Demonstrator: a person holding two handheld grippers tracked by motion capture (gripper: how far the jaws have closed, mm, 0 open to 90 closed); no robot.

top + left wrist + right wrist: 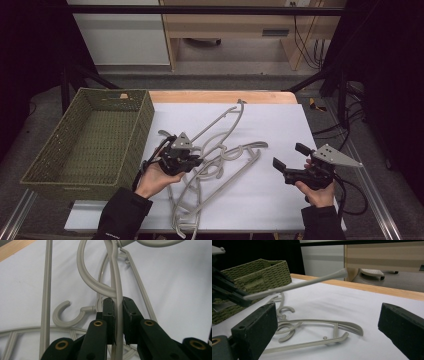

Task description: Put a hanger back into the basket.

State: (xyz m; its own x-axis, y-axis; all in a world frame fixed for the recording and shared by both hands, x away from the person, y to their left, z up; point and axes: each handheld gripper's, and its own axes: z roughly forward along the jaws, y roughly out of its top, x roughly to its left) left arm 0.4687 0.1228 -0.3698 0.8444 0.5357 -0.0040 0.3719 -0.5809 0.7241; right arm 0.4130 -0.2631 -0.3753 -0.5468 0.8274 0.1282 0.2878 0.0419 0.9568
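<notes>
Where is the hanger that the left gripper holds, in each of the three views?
High view: the held hanger runs from the left gripper up toward the table's far edge.
Left gripper view: its bar stands between the shut jaws, centre.
Right gripper view: it slants across the upper left.
Shared landmark: the green basket.

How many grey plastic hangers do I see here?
3 at least: one grey plastic hanger clamped in the left gripper, one flat to its right, one toward the near edge. The tangle may hide more.
</notes>
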